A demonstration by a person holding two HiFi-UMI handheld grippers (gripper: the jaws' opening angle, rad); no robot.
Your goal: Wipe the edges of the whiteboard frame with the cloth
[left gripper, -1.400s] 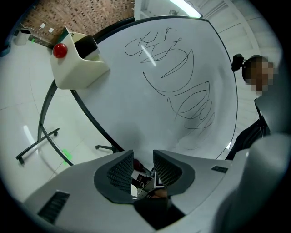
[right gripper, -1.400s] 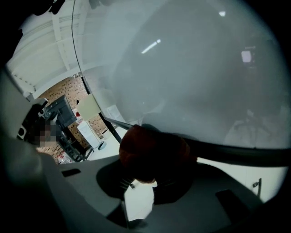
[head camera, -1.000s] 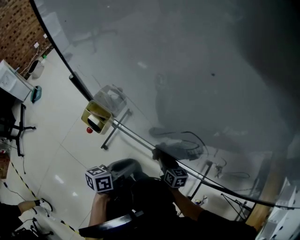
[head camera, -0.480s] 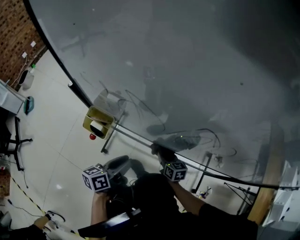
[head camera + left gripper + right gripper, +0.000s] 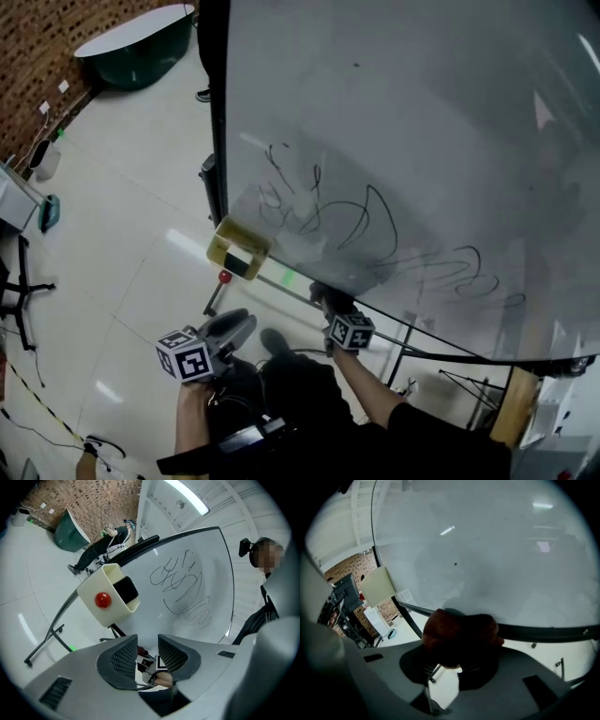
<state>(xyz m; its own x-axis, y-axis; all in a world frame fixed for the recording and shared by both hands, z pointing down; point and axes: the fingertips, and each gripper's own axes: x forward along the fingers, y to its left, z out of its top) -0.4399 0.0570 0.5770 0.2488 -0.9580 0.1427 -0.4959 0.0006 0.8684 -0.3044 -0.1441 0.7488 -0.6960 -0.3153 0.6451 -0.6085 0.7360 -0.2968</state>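
The whiteboard [image 5: 394, 131] fills the upper right of the head view, scribbled with black marker lines, and its dark frame [image 5: 441, 352] runs along the bottom edge. My right gripper [image 5: 326, 298] is shut on a dark brown cloth [image 5: 459, 637], which presses against the bottom frame [image 5: 543, 632] in the right gripper view. My left gripper [image 5: 239, 325] hangs lower left, away from the board, open with nothing between its jaws [image 5: 147, 656]. The whiteboard [image 5: 187, 588] also shows ahead in the left gripper view.
A cream tray [image 5: 237, 249] holding a black eraser and a red ball hangs on the board's lower left corner; the same tray [image 5: 108, 599] appears in the left gripper view. The board's stand legs [image 5: 214, 298] rest on a white tiled floor. A person [image 5: 96, 550] stands far off.
The view has swung so the board's left edge and scribbles now show. Both grippers stay near the bottom frame, the right one still holding the cloth against it.
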